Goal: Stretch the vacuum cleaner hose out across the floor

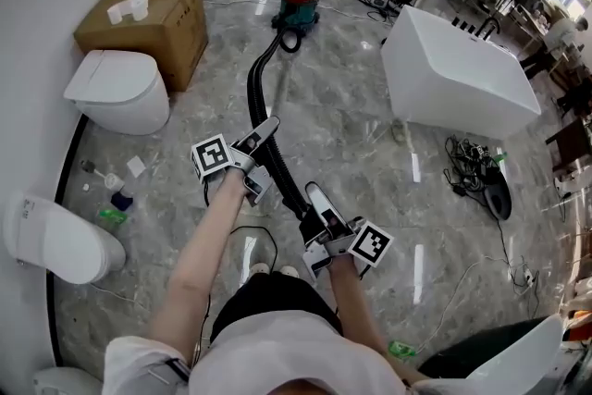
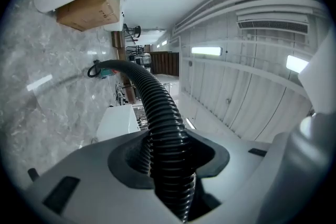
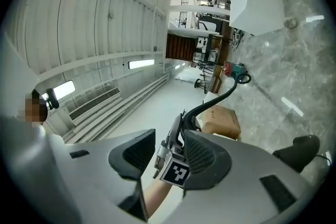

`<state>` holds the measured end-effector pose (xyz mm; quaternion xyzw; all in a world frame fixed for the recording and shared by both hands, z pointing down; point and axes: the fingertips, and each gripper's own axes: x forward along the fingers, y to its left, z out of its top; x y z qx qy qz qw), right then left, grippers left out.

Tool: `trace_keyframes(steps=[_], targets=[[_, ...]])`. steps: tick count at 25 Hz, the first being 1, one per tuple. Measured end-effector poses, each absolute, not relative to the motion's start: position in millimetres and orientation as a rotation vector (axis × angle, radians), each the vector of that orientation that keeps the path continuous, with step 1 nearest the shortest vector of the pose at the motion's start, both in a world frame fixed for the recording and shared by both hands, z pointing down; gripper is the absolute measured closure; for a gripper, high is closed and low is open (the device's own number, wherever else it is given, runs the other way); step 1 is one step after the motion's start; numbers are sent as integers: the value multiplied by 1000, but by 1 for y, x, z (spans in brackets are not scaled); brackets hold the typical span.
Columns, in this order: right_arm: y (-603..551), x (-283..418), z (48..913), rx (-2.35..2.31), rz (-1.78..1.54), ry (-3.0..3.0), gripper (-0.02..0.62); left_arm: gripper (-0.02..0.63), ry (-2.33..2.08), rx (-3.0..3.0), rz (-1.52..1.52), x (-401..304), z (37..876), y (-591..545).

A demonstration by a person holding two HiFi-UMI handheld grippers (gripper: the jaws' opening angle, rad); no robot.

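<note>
The left gripper [image 1: 262, 139] has its fingers [image 2: 79, 186] pinching the black ribbed hose [image 2: 157, 113]. From there the hose runs away over the marble floor [image 1: 351, 134] to the red-and-green vacuum cleaner [image 1: 299, 0]. The right gripper [image 3: 163, 152] has its fingers spread with nothing between them, just beside the hose's near stretch. Bare floor flanks the hose. A toilet [image 1: 120, 88] and a cardboard box [image 1: 148, 18] border it on the left, the bathtub [image 1: 453, 69] edge on the right.

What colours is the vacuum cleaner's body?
The vacuum cleaner is teal with a red top, clearest in head view.
</note>
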<state>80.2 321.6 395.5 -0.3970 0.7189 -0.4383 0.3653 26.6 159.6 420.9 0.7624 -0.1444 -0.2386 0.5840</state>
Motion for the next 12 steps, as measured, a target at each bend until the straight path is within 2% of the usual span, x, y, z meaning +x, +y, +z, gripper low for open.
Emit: trace_keyframes(steps=[12], targets=[[325, 83, 407, -1069, -1145, 1856, 420, 437, -386, 2045, -270, 28, 436, 183]])
